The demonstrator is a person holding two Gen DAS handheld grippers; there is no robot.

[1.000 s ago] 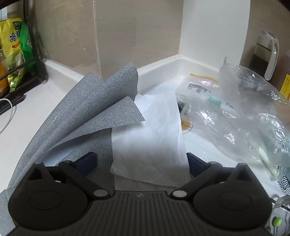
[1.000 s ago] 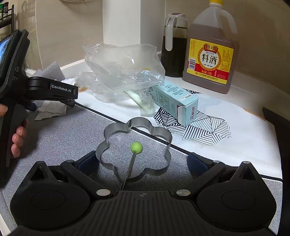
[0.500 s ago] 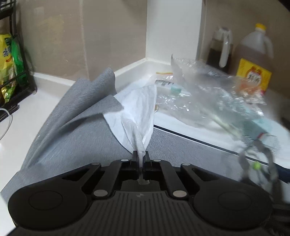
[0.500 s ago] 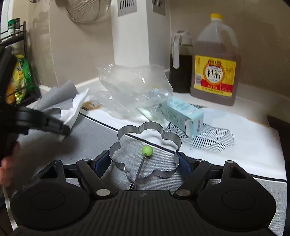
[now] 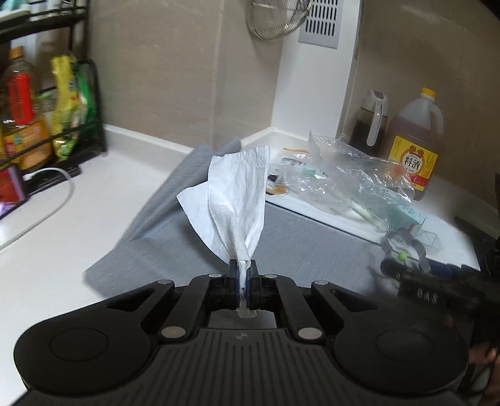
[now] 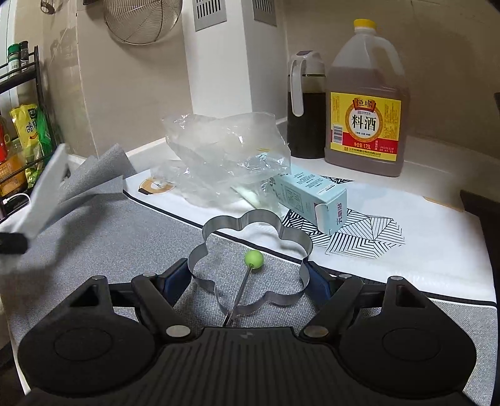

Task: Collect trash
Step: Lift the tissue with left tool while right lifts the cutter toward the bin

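My left gripper (image 5: pixel 243 274) is shut on the bunched end of a white paper towel (image 5: pixel 240 193), which fans out above the grey mat (image 5: pixel 312 240). In the right wrist view the towel (image 6: pixel 47 190) is a white blur at the left edge. My right gripper (image 6: pixel 248 273) has its blue pads pressed on both sides of a flower-shaped metal ring (image 6: pixel 290 231) with a green-knobbed handle (image 6: pixel 253 258). Behind it lie a crumpled clear plastic bag (image 6: pixel 225 156) and a pale blue carton (image 6: pixel 309 196) on its side.
A large cooking-wine jug (image 6: pixel 364 112) and a dark sauce bottle (image 6: pixel 304 118) stand by the back wall. A black rack (image 5: pixel 47 125) with bottles and packets is at the left, a white cable (image 5: pixel 47 200) beside it. A wire strainer (image 6: pixel 143 18) hangs on the wall.
My left gripper shut on the paper towel and lifted it up and back off the mat. My right gripper closed onto the sides of the metal ring.
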